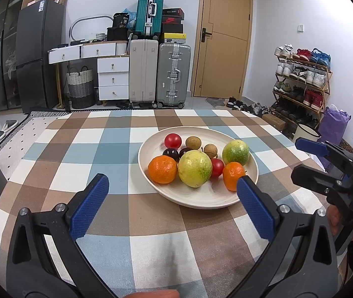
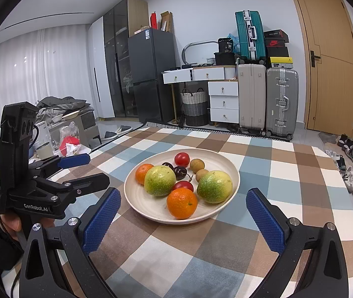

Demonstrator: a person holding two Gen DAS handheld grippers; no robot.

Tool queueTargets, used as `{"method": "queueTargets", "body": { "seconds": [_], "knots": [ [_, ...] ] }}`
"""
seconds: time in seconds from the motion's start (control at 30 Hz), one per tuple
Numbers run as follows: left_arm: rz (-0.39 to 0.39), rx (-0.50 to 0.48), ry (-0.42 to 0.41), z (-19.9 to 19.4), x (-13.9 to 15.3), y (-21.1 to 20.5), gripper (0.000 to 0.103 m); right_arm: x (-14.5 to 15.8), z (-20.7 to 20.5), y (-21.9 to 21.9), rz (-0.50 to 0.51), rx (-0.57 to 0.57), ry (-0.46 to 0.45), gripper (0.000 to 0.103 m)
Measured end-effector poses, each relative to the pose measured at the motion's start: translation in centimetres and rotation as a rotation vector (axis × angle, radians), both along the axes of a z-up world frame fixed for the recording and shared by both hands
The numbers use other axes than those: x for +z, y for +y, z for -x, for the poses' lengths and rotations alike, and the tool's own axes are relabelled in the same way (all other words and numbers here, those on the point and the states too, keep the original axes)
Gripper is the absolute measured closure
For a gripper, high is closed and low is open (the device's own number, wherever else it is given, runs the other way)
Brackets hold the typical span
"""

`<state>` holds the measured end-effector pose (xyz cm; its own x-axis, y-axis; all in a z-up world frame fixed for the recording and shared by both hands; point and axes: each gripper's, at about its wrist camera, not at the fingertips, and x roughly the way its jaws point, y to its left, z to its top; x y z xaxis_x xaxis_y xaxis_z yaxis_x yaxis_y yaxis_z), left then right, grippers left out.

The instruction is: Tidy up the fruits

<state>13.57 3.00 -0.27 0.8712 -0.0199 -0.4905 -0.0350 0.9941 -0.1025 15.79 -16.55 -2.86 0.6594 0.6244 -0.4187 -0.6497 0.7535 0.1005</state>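
The left tongs (image 1: 172, 183) were held wide apart and empty above the near desk, just short of the plate (image 1: 201, 198). All fruit was seen on the plate: an orange (image 1: 162, 169), two yellow-green fruits (image 1: 195, 168), two tomatoes (image 1: 173, 140), dark cherries (image 1: 171, 153), two brown longans (image 1: 193, 142) and a second orange (image 1: 233, 175). No fruit was seen off the plate. The task was judged complete or nearly so, assuming the plate was the destination. The right tongs (image 2: 183, 209) were likewise spread wide and empty before the plate. The desk (image 1: 116, 149) was covered with a checked cloth. Behind it a refrigerator (image 1: 37, 54), white drawers (image 1: 113, 79), suitcases (image 1: 160, 74), a wooden door (image 1: 223, 37) and a shoe rack (image 1: 300, 84) were noted.
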Motion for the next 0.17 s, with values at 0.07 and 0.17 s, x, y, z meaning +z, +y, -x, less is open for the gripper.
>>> {"method": "queueTargets", "body": {
  "seconds": [0.07, 0.17],
  "knots": [
    [0.002, -0.002, -0.004, -0.04, 0.01, 0.04, 0.000, 0.00, 0.01, 0.01, 0.000, 0.000, 0.000, 0.000],
    [0.000, -0.001, -0.004, -0.23, 0.12, 0.12, 0.000, 0.00, 0.02, 0.01, 0.000, 0.000, -0.001, 0.000]
  ]
}}
